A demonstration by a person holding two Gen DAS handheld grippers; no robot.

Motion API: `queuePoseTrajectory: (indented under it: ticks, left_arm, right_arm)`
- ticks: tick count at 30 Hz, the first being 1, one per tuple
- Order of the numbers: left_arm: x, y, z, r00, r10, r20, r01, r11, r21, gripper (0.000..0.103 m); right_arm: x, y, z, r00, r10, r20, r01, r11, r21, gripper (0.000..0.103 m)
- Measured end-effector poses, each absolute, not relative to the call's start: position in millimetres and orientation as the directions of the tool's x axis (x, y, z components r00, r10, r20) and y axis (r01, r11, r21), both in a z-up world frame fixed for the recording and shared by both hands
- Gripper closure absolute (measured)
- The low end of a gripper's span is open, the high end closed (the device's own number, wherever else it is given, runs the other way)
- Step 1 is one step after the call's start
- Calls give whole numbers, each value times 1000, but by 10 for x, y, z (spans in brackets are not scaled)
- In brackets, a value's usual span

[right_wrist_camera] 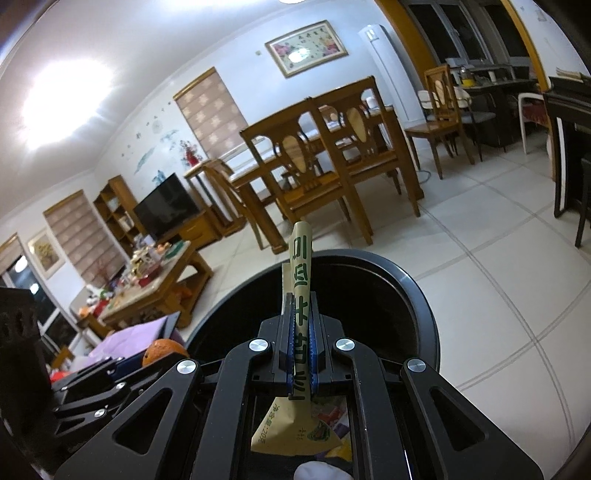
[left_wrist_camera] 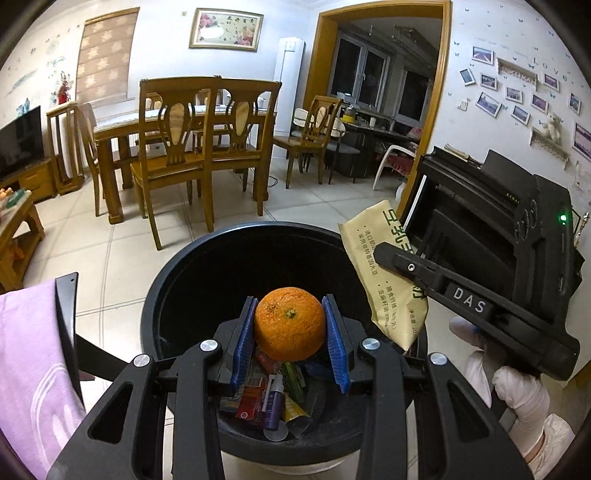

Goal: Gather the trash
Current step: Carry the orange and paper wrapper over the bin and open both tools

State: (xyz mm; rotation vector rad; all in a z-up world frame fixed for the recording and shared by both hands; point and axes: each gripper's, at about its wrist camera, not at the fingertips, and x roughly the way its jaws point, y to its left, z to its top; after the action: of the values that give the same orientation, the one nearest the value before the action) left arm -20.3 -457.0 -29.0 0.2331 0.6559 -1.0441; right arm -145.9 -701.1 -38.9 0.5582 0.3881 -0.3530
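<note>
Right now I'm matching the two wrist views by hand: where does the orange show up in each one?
Left wrist: the orange sits at lower centre, clamped between the left gripper pads, above the black bin.
Right wrist: only a sliver of the orange shows at lower left, beside the bin's rim.
Shared landmark: the framed flower picture on the far wall.

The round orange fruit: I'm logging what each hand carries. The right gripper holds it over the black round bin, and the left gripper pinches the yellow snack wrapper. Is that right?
Not quite: the sides are swapped. The left wrist view shows the left gripper holding the round orange fruit over the black round bin; the right wrist view shows the right gripper pinching the yellow snack wrapper.
</note>
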Motion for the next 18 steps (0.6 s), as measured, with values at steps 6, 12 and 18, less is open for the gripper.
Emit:
queuePoseTrajectory:
  ticks: [6, 12, 18]
  left_arm:
    - [-214, -4641, -341, 330, -715, -617, 860, 497, -116, 67]
    - [-226, -4685, -362, 330, -707, -625, 860, 498, -109, 67]
    - [-223, -4708, -383, 327, -706, -629, 862, 495, -107, 67]
  right_arm:
    - [-1352, -7067, -469, 861, -216, -461, 434, 785, 443, 96]
    - [-1300, -7084, -557, 854, -214, -473, 441, 781, 443, 96]
    - [-1291, -7108, -583, 854, -218, -473, 443, 781, 440, 96]
